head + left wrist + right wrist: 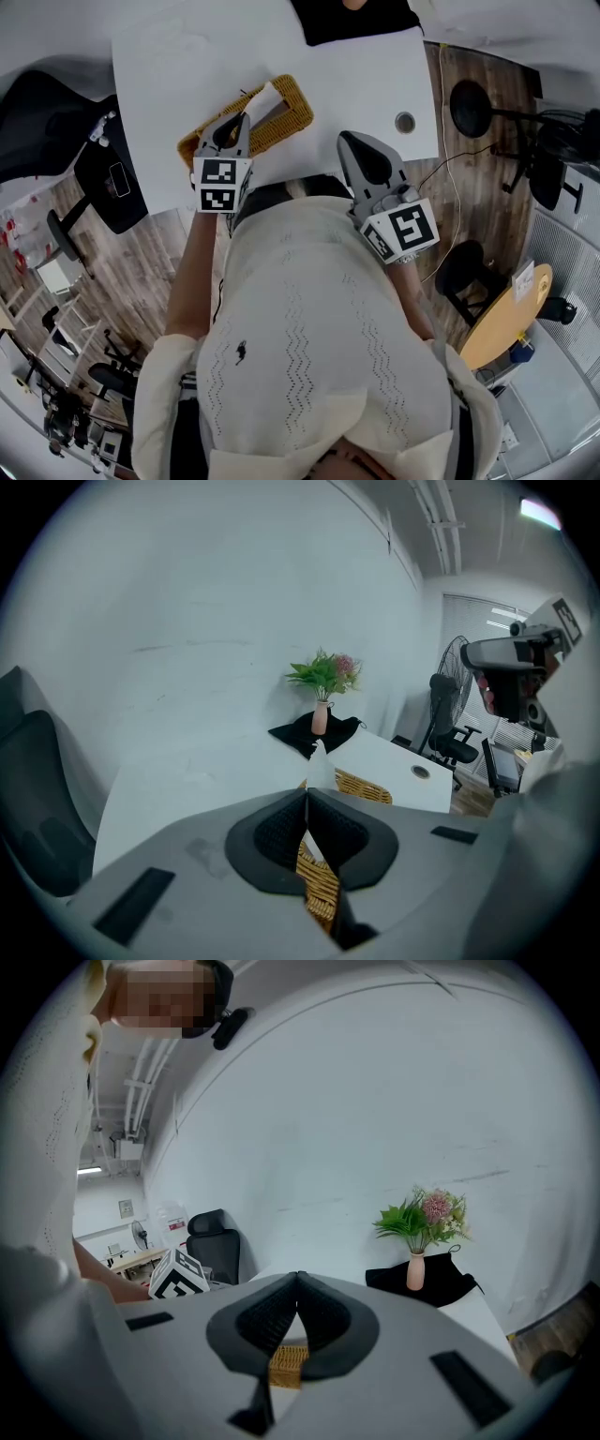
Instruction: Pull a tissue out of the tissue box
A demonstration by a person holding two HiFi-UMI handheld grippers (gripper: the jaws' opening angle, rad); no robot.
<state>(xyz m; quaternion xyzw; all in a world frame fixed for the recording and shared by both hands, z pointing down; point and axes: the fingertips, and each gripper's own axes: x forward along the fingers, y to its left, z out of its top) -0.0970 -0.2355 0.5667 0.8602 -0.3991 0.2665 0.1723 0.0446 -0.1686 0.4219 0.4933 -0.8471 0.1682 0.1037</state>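
A woven yellow tissue box (281, 114) lies on the white table (178, 66), with a white tissue (266, 97) standing up from its slot. My left gripper (243, 120) hangs over the box's near end, jaws shut and tips just short of the tissue. In the left gripper view the tissue (320, 765) rises right beyond the shut left gripper (307, 797), and the box (364, 786) runs away behind it. My right gripper (348, 142) is shut over the table's front edge, right of the box. Below the shut right gripper (298, 1281) a piece of the box (288, 1363) shows.
A pink vase of flowers (321, 714) stands on a black cloth (292, 733) at the table's far end. A round cable hole (405, 122) sits near the right edge. An office chair (112, 178) is to the left, and a fan (469, 103) to the right.
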